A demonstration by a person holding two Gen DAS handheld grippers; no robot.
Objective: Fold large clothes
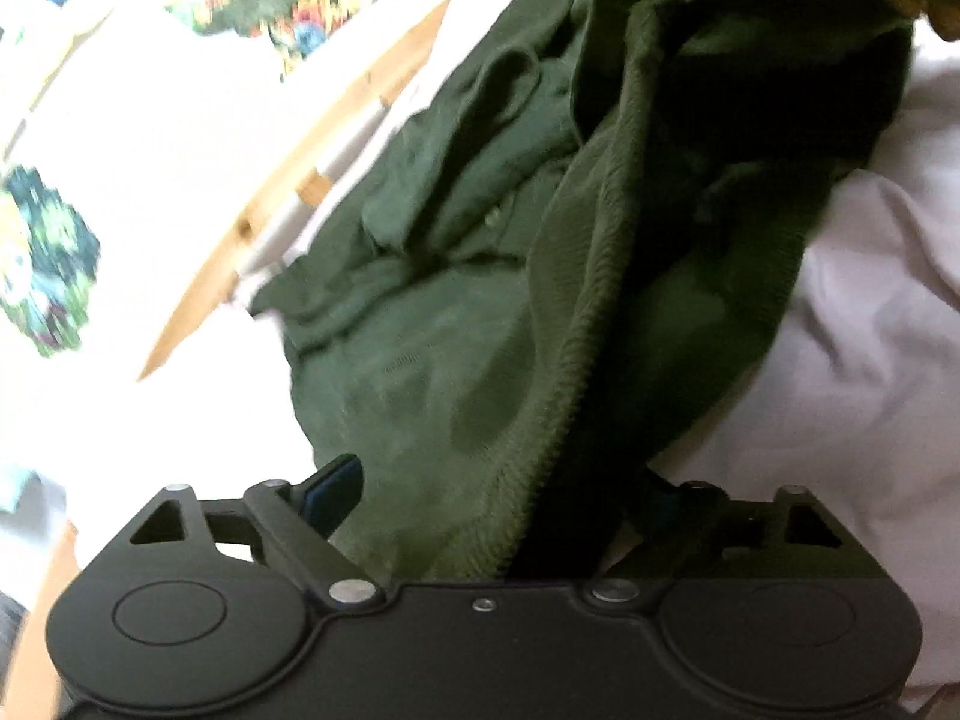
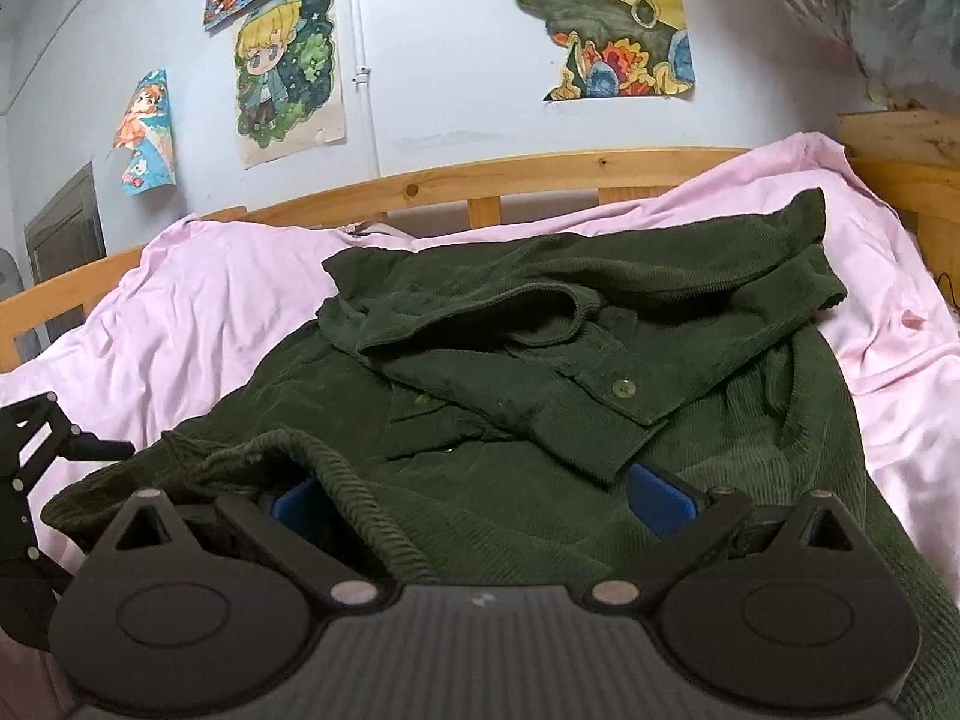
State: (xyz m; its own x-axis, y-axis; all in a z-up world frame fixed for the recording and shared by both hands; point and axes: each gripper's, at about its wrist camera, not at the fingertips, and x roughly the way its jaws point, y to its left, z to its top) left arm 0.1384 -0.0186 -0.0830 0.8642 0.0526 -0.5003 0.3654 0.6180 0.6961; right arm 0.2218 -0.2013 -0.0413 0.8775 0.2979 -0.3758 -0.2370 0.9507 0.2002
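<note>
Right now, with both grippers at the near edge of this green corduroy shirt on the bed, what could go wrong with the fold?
1. The shirt's hem sits bunched between the wide-open left gripper; closing could catch several layers.
2. The folded-in cuffed sleeve lies loose on top and might slide off if the shirt is lifted.
3. The pink sheet is wrinkled and could be dragged along.

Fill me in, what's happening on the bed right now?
A person is folding a dark green corduroy shirt on a pink sheet, a handheld gripper in each hand. The shirt lies partly folded, one sleeve across its front. The left gripper has a bunched edge of the shirt between wide jaws; whether it pinches is unclear. The right gripper sits low over the near hem, jaws open around a fold.
</note>
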